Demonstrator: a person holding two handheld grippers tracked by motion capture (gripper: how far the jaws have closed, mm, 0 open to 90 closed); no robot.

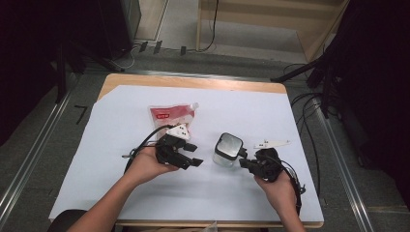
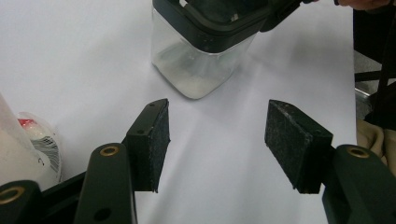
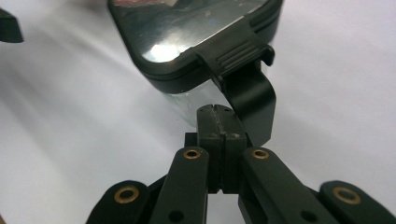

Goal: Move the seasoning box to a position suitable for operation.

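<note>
My right gripper (image 3: 219, 122), jaws pressed together, is working the canister's (image 1: 227, 150) lid latch (image 3: 233, 55); left gripper (image 1: 186, 154), jaws wide and empty, should steady the body next.

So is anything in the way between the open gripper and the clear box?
Nothing visible. In the left gripper view, bare white table cover lies between the left gripper and the clear box. The red pouch sits off to the side.

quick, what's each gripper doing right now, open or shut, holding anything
left gripper: open, nothing between its pads.
right gripper: shut with nothing between its pads, at the latch tab of the clear container.
</note>
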